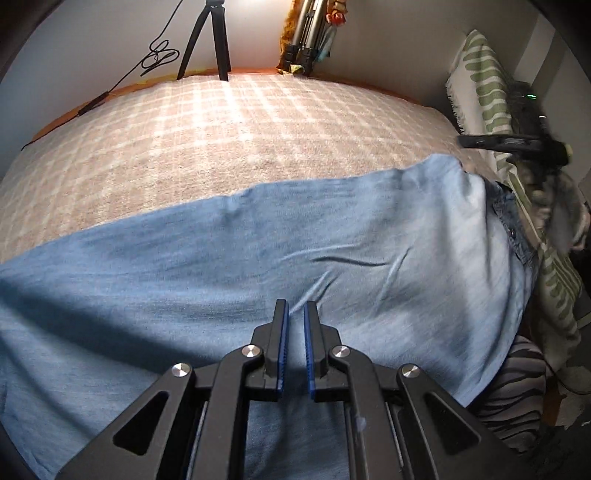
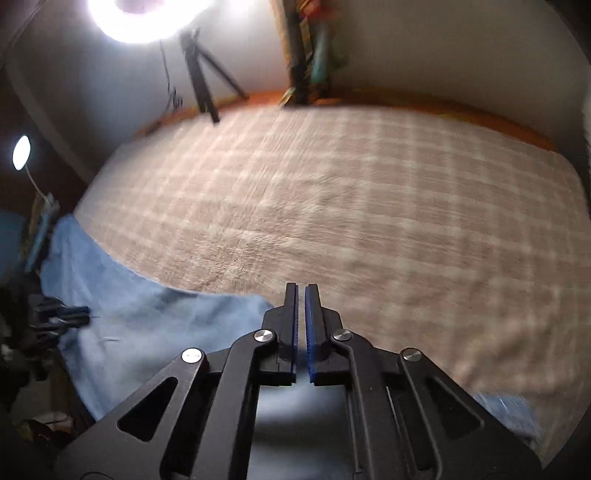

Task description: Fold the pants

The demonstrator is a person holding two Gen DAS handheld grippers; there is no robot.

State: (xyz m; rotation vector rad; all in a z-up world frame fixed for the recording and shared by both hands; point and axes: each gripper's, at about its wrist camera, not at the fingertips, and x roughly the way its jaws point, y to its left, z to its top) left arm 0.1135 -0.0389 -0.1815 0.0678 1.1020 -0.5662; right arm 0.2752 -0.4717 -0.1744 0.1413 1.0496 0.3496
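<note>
No readable text, labels or nos. anywhere in either view.

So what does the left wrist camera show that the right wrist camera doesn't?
Only the left wrist view shows the green-striped blanket at the right edge and the pants' buttoned waistband. Only the right wrist view shows the glowing ring light and a small lamp. Both show the blue pants, the checked bed cover, a black tripod, and both grippers, left gripper and right gripper, shut.

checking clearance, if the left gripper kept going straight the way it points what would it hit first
Most likely the pants: the shut left gripper points down at the blue cloth spread just ahead of its tips, though depth is unclear.
</note>
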